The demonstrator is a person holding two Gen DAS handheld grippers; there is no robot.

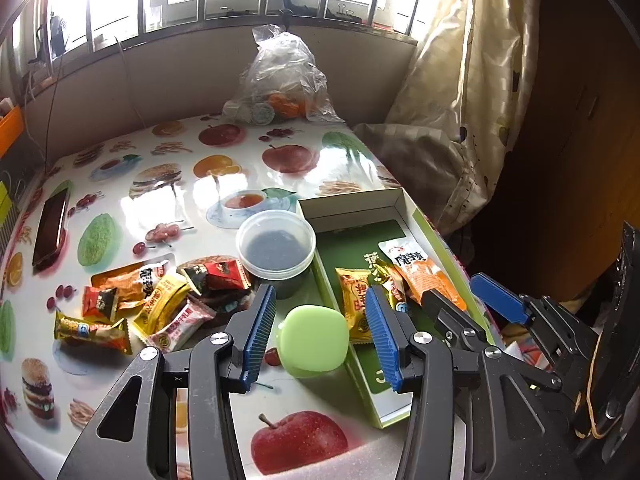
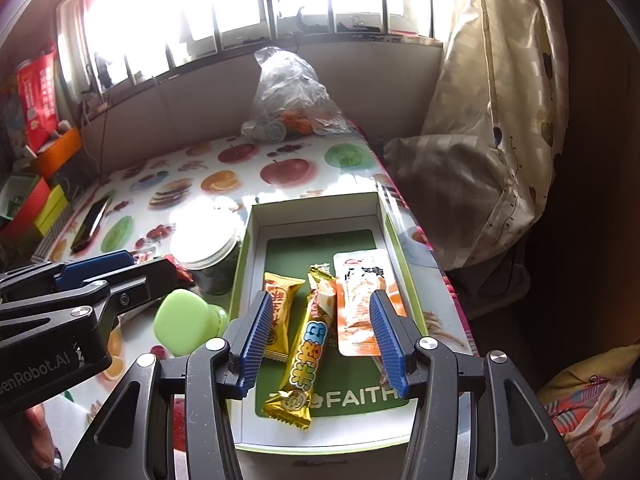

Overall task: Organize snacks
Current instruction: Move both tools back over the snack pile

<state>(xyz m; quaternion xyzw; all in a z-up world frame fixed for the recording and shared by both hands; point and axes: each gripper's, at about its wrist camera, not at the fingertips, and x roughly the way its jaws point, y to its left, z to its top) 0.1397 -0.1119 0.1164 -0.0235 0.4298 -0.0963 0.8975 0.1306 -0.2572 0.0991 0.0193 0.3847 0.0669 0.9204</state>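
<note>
At the left edge of the left wrist frame a dark phone lies on the fruit-printed table. Right of it, at lower left, loose snack packets sit in a heap, touching one another. Next comes a clear round tub, just beside the wall of the open box. A green rounded case rests on the table below the tub, against the box's near side. The left hand-held gripper hangs over that case with its blue pads spread and nothing between them. Inside the box, in the right wrist frame, lie a yellow packet, a long gold bar and an orange-and-white sachet. The right hand-held gripper is spread wide above them, empty. A knotted plastic bag stands at the table's far edge.
</note>
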